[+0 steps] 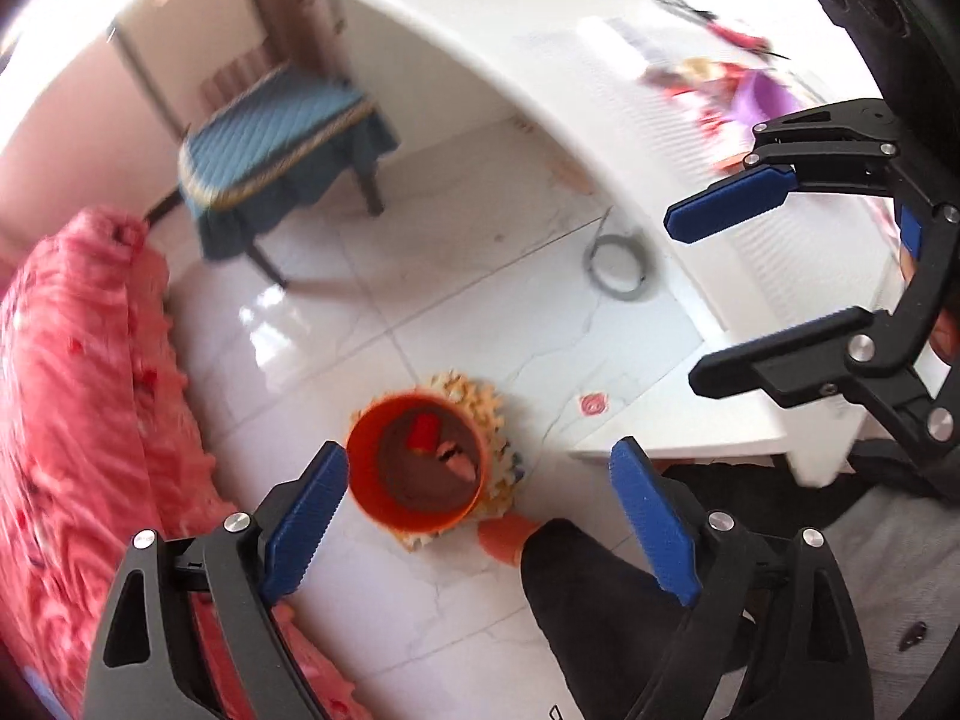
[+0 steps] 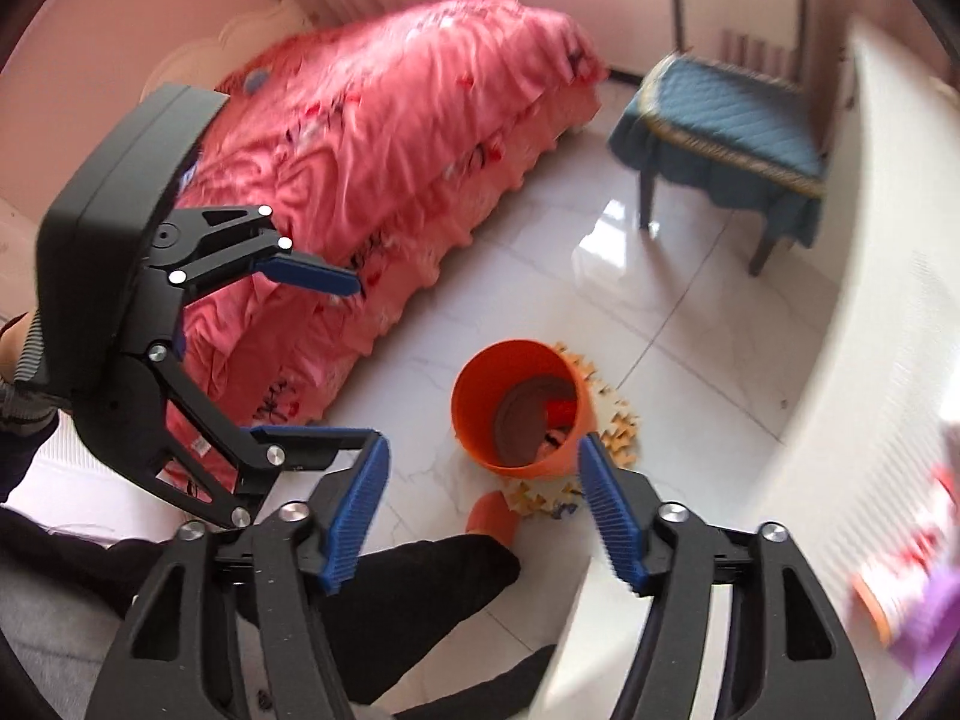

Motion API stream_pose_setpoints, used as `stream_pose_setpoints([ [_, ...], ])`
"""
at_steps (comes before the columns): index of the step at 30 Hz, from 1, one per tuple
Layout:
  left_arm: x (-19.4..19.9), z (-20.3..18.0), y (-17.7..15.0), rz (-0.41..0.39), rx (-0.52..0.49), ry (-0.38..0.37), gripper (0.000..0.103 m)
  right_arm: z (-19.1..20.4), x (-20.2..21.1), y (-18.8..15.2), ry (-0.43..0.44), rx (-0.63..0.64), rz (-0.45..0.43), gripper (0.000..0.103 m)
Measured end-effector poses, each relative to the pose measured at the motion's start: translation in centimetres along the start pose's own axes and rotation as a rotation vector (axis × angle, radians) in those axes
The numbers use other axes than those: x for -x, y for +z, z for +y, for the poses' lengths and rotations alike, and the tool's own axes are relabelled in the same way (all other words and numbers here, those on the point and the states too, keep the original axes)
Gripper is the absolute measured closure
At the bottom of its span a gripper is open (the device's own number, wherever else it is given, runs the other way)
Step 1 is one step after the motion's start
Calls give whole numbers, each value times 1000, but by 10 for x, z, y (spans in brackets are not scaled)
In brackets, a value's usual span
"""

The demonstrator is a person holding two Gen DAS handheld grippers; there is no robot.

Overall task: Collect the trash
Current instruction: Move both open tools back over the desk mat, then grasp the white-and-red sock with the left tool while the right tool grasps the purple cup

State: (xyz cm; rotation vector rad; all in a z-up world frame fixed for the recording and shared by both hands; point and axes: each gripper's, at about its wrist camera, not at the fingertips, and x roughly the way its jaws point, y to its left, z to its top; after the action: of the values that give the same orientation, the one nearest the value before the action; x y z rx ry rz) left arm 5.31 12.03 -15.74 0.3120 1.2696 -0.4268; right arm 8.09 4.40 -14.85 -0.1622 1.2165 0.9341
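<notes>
Your left wrist view shows what the right one barely catches: the white table (image 1: 480, 54) curving across the upper right of the frame, with blurred colourful wrappers (image 1: 729, 87) lying on it at upper right and a grey ring (image 1: 618, 267) on the floor beneath its edge. Your right wrist view gives instead the full pink bed (image 2: 384, 138) filling the upper left and centre. The blue chair (image 1: 276, 150) appears in both.

The orange bin (image 1: 417, 459) stands on a patterned mat (image 1: 486, 414) on the white tile floor, low in the centre of each frame. Inside it lie a red piece (image 1: 423, 431) and a pinkish scrap (image 1: 459, 465); what they are is too blurred to tell.

Your left gripper (image 1: 477, 525) is spread wide above the bin and grips nothing. Your right gripper (image 2: 486, 510) is likewise wide apart and bare.
</notes>
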Motion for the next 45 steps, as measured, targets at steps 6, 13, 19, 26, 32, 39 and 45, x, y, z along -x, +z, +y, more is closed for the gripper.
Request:
stream_pose_setpoints([
  [6,12,-53,33,-37,-107,-13,15,-33,68,-46,-75,-77,-66,34],
  [13,8,-112,71,-43,-215,-42,15,-82,116,-93,-143,-202,-120,34],
  [19,5,-156,91,-26,-289,-54,15,-120,141,-126,-182,-282,-146,34],
  [26,-16,-165,112,20,-269,-70,15,-160,142,-136,-201,-330,-144,34],
  [32,-31,-161,135,37,-264,-82,15,-189,134,-132,-214,-352,-126,34],
  [39,-53,-153,162,50,-246,-143,15,-214,126,-127,-231,-396,-122,34],
  [45,-70,-155,181,64,-272,-183,15,-230,120,-122,-222,-430,-119,34],
])
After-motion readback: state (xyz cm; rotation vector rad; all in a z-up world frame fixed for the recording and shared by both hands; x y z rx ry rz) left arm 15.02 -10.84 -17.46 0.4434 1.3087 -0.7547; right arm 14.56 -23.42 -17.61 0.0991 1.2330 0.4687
